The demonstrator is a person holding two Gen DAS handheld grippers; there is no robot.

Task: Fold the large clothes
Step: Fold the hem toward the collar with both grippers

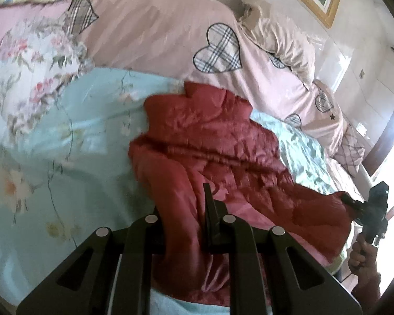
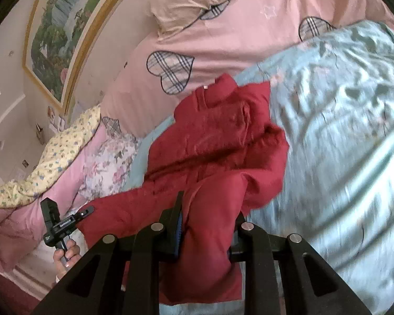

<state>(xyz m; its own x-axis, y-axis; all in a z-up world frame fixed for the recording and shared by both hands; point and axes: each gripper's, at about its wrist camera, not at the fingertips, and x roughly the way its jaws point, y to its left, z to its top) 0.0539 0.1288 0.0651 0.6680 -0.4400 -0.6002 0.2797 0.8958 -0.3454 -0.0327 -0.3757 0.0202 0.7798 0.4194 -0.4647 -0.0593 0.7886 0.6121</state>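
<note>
Both grippers, left gripper (image 1: 186, 220) and right gripper (image 2: 207, 225), clamped on red jacket (image 1: 212, 141) atop blue floral bedspread (image 1: 65, 144).

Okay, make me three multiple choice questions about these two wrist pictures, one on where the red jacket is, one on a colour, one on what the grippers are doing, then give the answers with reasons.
1. Where does the red quilted jacket lie?
A. on the light blue floral bedspread
B. on a wooden floor
C. on a hanger

2. What colour is the duvet with plaid hearts behind the jacket?
A. green
B. pink
C. black

3. What state are the two grippers in?
A. both open and clear of the cloth
B. only one touches the cloth
C. each has jacket fabric between its fingers

Answers:
1 A, blue floral cloth shows around the jacket in both views.
2 B, the heart-patched cover is pale pink.
3 C, the left gripper and the right gripper each have red fabric pinched in their jaws.
</note>
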